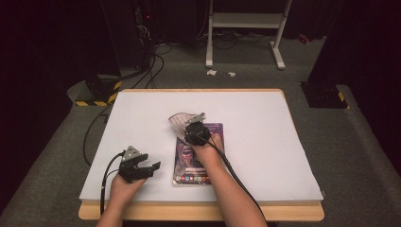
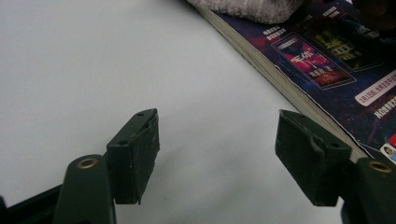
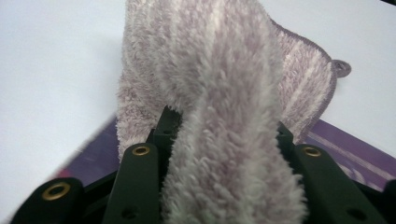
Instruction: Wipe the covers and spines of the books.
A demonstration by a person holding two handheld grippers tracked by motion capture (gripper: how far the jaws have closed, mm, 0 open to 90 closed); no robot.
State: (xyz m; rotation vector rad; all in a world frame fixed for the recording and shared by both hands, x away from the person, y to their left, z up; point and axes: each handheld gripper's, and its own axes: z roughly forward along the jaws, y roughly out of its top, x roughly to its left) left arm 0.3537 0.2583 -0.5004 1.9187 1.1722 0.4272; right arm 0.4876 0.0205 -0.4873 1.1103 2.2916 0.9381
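A purple magazine (image 1: pixel 198 156) lies flat near the middle of the white desk (image 1: pixel 265 142), its long axis running from the person's edge toward the far edge, its printed cover up; a pale striped towel (image 1: pixel 182 121) is draped over its far end and spills onto the desk to the far left. The right gripper (image 1: pixel 195 131) sits above the magazine's far part, its jaws clamped on a fold of the towel (image 3: pixel 224 140); the left gripper (image 1: pixel 142 168) rests near the front-left of the desk, just left of the magazine (image 2: pixel 327 60), jaws spread apart and holding nothing.
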